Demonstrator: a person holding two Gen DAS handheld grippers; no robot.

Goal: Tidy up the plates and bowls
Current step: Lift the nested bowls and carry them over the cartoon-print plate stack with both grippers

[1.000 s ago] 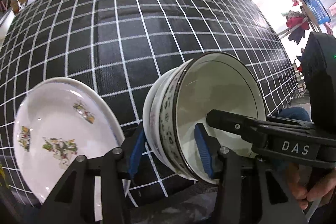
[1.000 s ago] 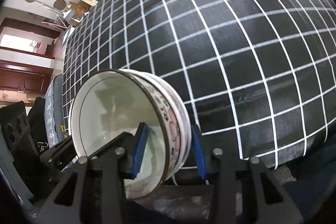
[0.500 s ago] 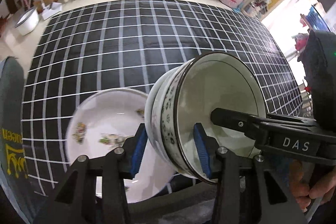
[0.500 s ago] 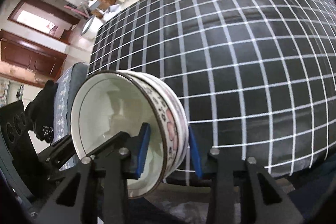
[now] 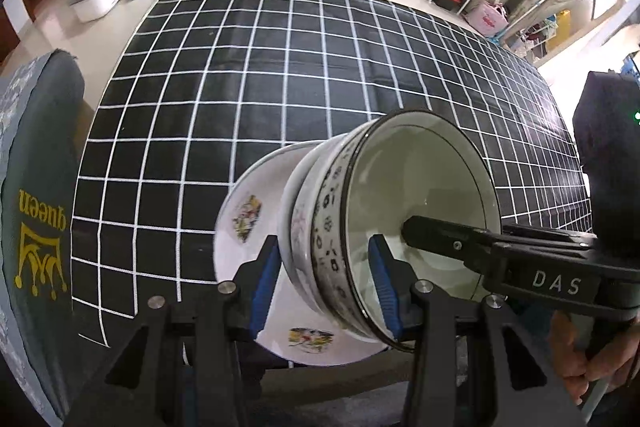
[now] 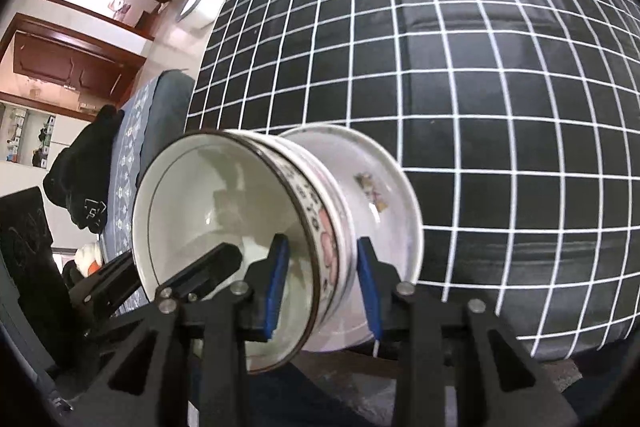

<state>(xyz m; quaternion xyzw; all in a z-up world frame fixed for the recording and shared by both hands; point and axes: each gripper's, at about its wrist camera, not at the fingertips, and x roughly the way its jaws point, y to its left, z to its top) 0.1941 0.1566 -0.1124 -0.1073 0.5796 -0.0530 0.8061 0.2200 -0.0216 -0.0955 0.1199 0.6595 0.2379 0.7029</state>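
Bowl stack carried over plate

Bowls (image 5: pixel 384 247), clamped at opposite rims by left gripper (image 5: pixel 324 291) and right gripper (image 6: pixel 320 283), have been shifted above the plate (image 5: pixel 244 223); contact apparently not yet made

Both wrist cameras sit close behind the nested bowls (image 5: pixel 400 227), from opposite rims, facing across the checkered tabletop (image 5: pixel 280 67)

tablecloth (image 5: pixel 280 75) black, white grid | plate (image 5: pixel 248 215) white, floral | pads (image 5: pixel 264 279) blue
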